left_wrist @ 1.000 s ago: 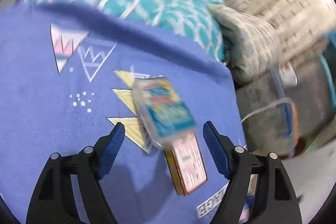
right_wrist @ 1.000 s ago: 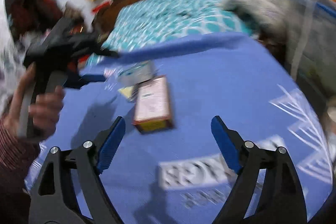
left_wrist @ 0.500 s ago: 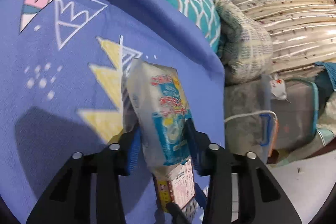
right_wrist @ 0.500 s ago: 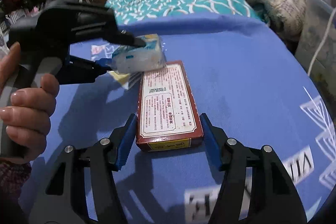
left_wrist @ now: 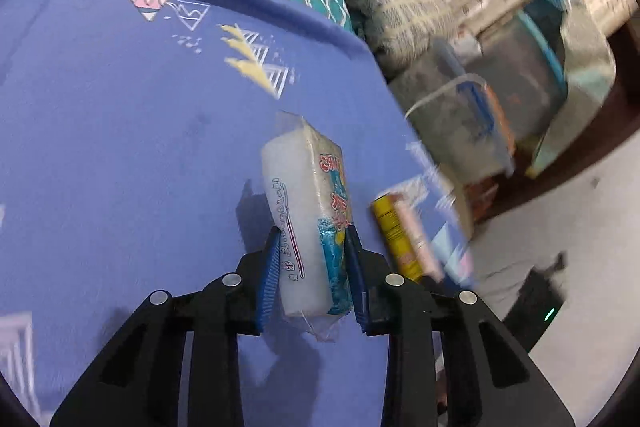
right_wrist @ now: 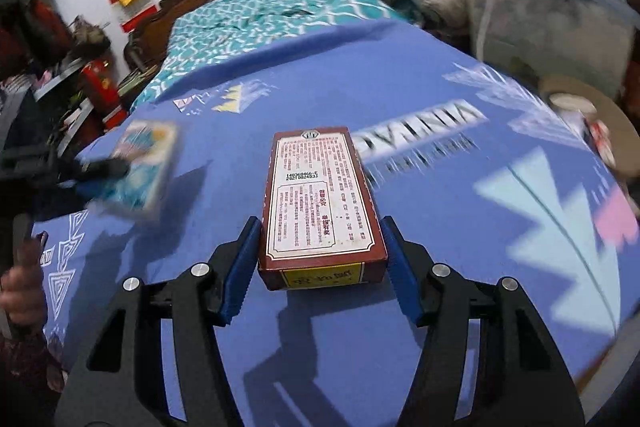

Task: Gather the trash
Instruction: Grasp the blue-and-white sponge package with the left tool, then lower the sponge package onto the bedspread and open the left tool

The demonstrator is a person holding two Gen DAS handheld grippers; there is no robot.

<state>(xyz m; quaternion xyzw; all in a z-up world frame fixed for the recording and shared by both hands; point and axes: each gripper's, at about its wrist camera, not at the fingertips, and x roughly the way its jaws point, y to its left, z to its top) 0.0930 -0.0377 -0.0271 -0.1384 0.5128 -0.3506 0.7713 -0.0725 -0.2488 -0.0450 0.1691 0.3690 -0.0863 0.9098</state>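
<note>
We are in the picking-up step of the task, and both hands are busy with one piece of trash each. Our left tool (left_wrist: 311,269) is closed on a white and blue plastic packet (left_wrist: 306,223); the two blue pads press its lower part from both sides, and the packet stands on its edge between them, with a shadow on the cloth beside it, so we judge that it is lifted a little above the blue blanket (left_wrist: 120,147). Our right tool (right_wrist: 320,267) is closed to the width of a dark red box (right_wrist: 320,203) with a white printed label, and its pads sit against the two long sides near the yellow end. The box looks flat and level, but we cannot tell for sure if it rests on the blanket or is already raised. In the left wrist view the box shows just beside the packet, to its right, near the blanket's edge. We do not see any bin or bag clearly; some grey storage tubs (left_wrist: 472,123) stand on the floor beyond the bed, but the view there is blurred. The next move, we think, is to raise both things together and carry them to the trash place, keeping a steady grip because the thin packet can slip or bend.
</note>
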